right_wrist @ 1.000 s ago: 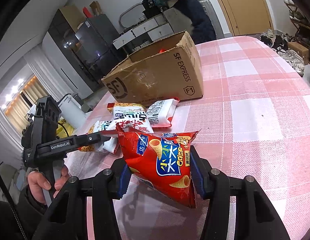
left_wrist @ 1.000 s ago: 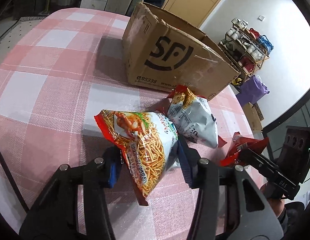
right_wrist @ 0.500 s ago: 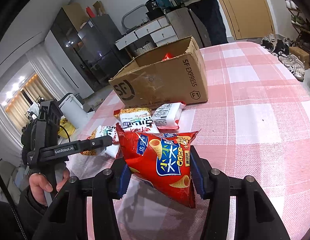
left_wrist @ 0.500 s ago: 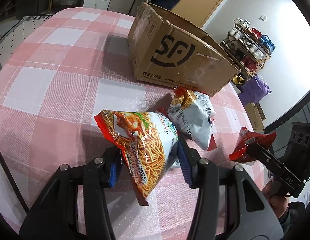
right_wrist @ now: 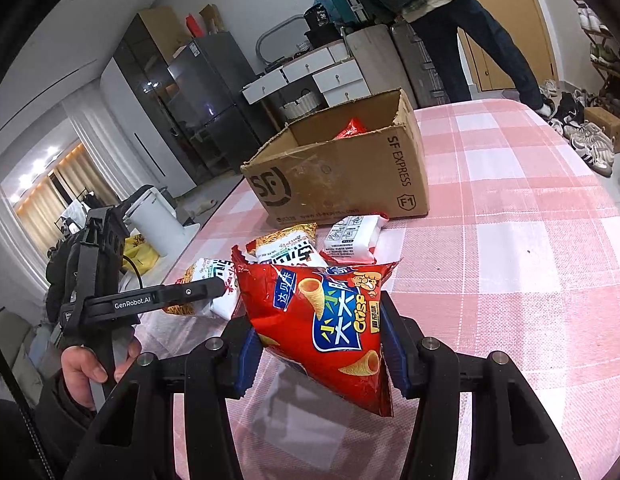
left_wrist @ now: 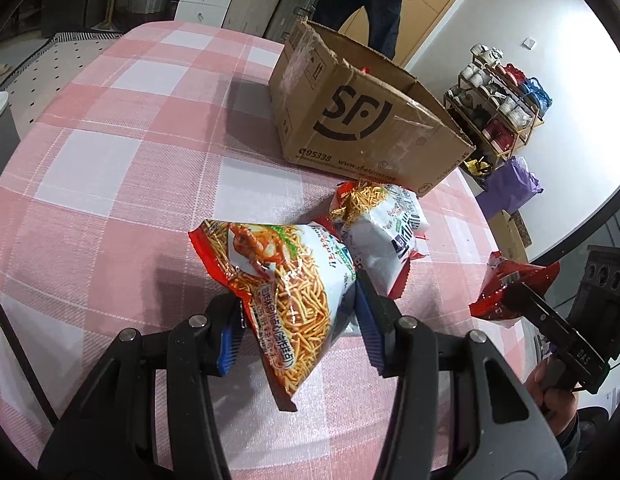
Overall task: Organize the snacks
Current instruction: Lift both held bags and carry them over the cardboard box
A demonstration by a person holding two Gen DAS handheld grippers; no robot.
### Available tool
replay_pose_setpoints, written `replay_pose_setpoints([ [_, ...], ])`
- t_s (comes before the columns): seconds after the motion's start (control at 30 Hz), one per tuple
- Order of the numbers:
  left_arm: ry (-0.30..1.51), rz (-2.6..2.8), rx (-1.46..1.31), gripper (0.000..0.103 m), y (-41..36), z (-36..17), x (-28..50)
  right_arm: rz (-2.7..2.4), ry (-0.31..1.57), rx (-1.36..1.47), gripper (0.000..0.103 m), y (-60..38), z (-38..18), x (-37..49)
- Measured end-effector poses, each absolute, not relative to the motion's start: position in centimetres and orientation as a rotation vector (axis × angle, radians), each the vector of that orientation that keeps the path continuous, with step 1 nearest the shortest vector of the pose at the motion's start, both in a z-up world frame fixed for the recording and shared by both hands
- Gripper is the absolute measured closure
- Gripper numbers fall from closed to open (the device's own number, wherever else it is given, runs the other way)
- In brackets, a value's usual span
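My left gripper (left_wrist: 296,320) is shut on a noodle snack bag (left_wrist: 286,288), held tilted above the pink checked tablecloth (left_wrist: 130,168). In the right wrist view my right gripper (right_wrist: 318,344) is shut on a red cone-crisp bag (right_wrist: 330,320), also off the table. An open SF cardboard box (left_wrist: 366,120) stands beyond both, with a red packet (right_wrist: 350,128) inside it. Loose on the cloth between grippers and box lie a white noodle bag (left_wrist: 382,236) and a small white pack (right_wrist: 352,236). Each gripper shows in the other's view: the left gripper (right_wrist: 166,300), the right gripper (left_wrist: 550,320).
A person (right_wrist: 450,20) stands behind the table's far edge, by white drawers (right_wrist: 330,76). A shoe rack (left_wrist: 502,108) and a purple bag (left_wrist: 510,184) stand off the table to the right. A white appliance (right_wrist: 158,216) stands off its left edge.
My left gripper has drifted a little toward the box with the noodle bag, slightly higher. The right gripper has hardly moved. The person behind the table has shifted.
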State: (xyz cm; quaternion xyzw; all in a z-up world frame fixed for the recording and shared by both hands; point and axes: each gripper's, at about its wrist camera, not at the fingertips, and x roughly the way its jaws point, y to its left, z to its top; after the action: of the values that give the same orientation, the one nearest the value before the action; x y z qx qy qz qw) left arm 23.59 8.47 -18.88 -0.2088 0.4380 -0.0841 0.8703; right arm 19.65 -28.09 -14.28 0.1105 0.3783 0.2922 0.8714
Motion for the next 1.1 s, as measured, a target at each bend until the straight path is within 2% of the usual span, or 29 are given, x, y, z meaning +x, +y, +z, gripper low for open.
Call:
replay_pose_setpoints([
  [0.67, 0.810, -0.202, -0.379, 0.057, 8.0, -12.3, 21.4, 0.611, 0.756, 0.252, 0.051, -29.4, -12.8, 18.6],
  [1.1, 0.765, -0.234, -0.334, 0.056, 7.2, -8.2, 22.3, 0.668, 0.652, 0.201, 0.051, -28.0, -7.5, 21.1],
])
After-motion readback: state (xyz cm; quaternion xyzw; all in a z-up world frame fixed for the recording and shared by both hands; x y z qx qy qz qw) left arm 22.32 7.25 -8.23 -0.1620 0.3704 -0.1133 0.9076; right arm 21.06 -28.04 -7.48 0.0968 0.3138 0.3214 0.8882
